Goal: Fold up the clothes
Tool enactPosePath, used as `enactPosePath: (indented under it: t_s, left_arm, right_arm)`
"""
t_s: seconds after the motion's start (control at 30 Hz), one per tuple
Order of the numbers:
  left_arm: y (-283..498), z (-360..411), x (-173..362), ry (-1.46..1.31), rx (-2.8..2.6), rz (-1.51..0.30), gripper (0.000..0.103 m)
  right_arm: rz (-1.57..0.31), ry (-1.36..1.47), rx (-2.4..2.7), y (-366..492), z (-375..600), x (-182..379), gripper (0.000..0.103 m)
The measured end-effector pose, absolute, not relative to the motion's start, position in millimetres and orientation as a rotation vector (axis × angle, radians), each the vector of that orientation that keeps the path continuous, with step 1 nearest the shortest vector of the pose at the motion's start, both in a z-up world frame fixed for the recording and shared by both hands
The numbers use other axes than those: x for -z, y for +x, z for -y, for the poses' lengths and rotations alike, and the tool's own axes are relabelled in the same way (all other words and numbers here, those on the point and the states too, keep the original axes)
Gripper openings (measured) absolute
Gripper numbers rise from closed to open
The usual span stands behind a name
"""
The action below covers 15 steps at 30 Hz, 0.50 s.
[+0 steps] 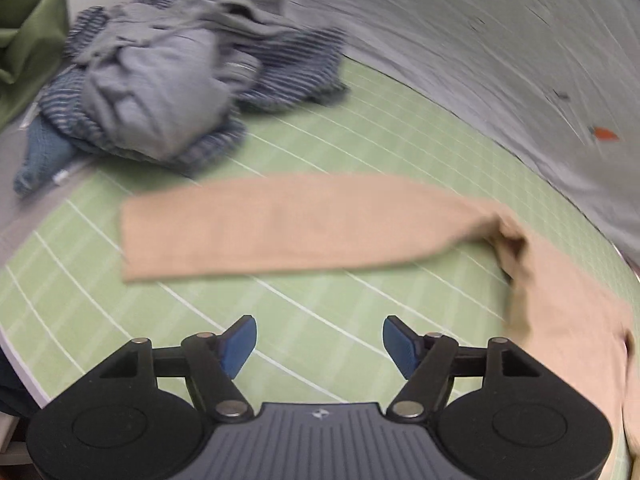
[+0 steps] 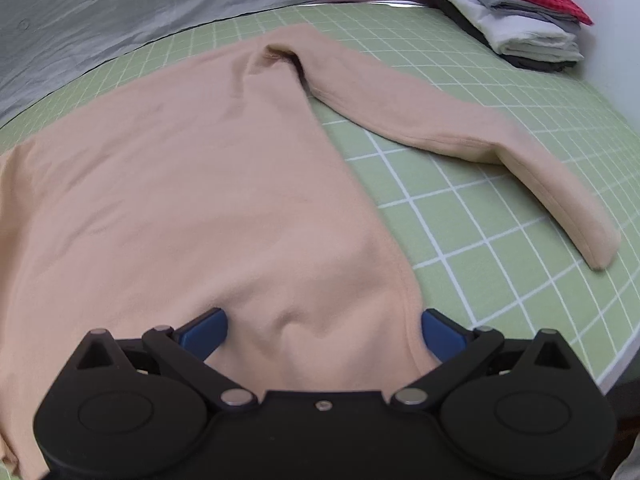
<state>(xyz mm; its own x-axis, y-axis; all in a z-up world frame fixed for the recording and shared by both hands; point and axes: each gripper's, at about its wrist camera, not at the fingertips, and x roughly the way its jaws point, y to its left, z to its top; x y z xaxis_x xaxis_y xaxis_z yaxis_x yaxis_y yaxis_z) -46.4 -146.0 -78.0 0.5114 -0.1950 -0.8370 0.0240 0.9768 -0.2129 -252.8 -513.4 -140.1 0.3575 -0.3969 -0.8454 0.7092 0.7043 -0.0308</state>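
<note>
A peach long-sleeved cotton top (image 2: 208, 184) is spread flat on the green gridded bench (image 2: 500, 216). Its hem corner is bunched between the spread right gripper (image 2: 324, 332). The left gripper (image 1: 319, 344) is held wide apart above bare mat, nothing between.

Blurry and cropped in spots

Left wrist view smeared; peach shirt (image 1: 280, 224) cut off at right edge, laundry pile (image 1: 160, 80) too soft to sort, folded stack (image 2: 528, 12) clipped at top.

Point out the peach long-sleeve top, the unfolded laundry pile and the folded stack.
Peach long-sleeve top (image 2: 192, 184): right wrist view, body panel.
Unfolded laundry pile (image 1: 156, 92): left wrist view, grey garment on top.
Folded stack (image 2: 520, 20): right wrist view, white layers.
</note>
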Motion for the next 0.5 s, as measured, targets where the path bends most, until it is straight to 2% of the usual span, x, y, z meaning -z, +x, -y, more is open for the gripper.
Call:
enactPosePath:
  t_s: [0.2, 0.5]
  left_arm:
    - [-84, 218, 74, -0.095, 0.227, -1.030, 0.077]
    - [-131, 260, 82, -0.063, 0.178, -1.074, 0.078]
  right_arm:
    - [-0.967, 0.193, 0.820, -276, 554, 135, 0.103]
    - [-0.999, -0.121, 0.927, -308, 623, 146, 0.103]
